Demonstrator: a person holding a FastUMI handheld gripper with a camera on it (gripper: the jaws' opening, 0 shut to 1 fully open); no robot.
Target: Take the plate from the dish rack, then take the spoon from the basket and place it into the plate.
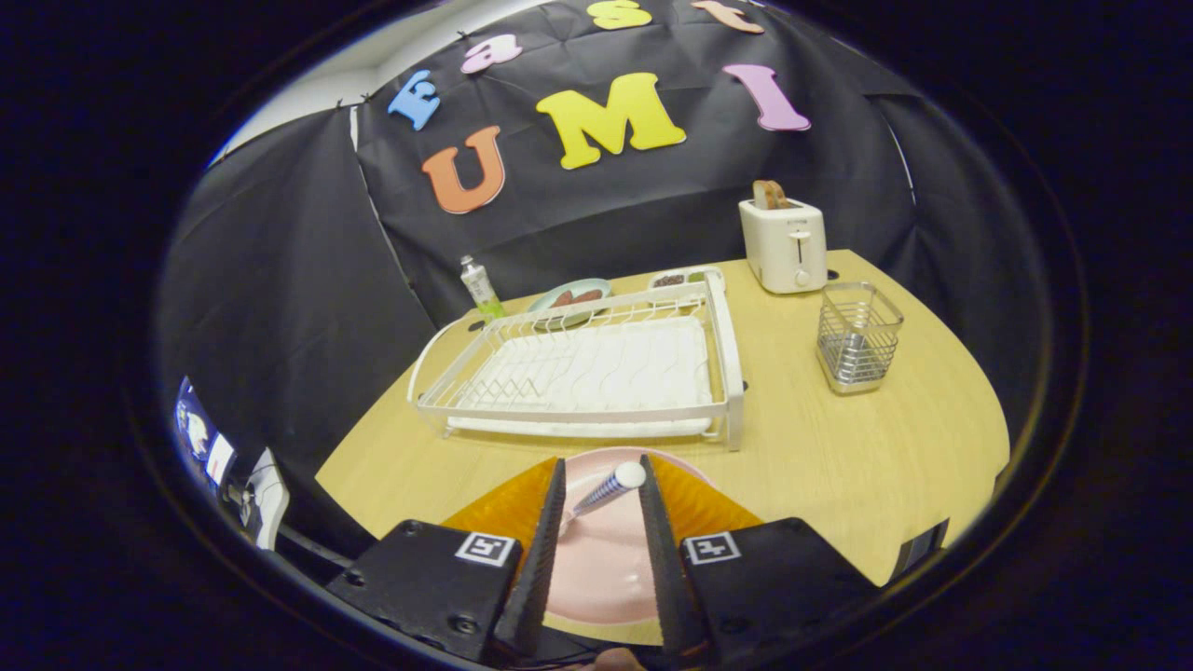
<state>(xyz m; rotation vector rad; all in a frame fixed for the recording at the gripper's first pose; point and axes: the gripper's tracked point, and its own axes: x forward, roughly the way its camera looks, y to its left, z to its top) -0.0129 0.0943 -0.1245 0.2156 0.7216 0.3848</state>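
Now spoon (pixel 608 490) lies diagonally between hand-held gripper (pixel 601 480) fingers, handle end angled toward right finger, over pink plate (pixel 606 564); fingers parted, not gripping.

Spoon (pixel 606 488) in plate (pixel 606 568) between hand-held gripper (pixel 602 485) fingers, apart; dish rack (pixel 582 368) beyond; basket (pixel 857 337) right; toaster (pixel 783 244) behind.

Spoon (pixel 606 488) on pink plate (pixel 601 568) between parted claw (pixel 602 477) fingers, dish rack (pixel 582 373) beyond.
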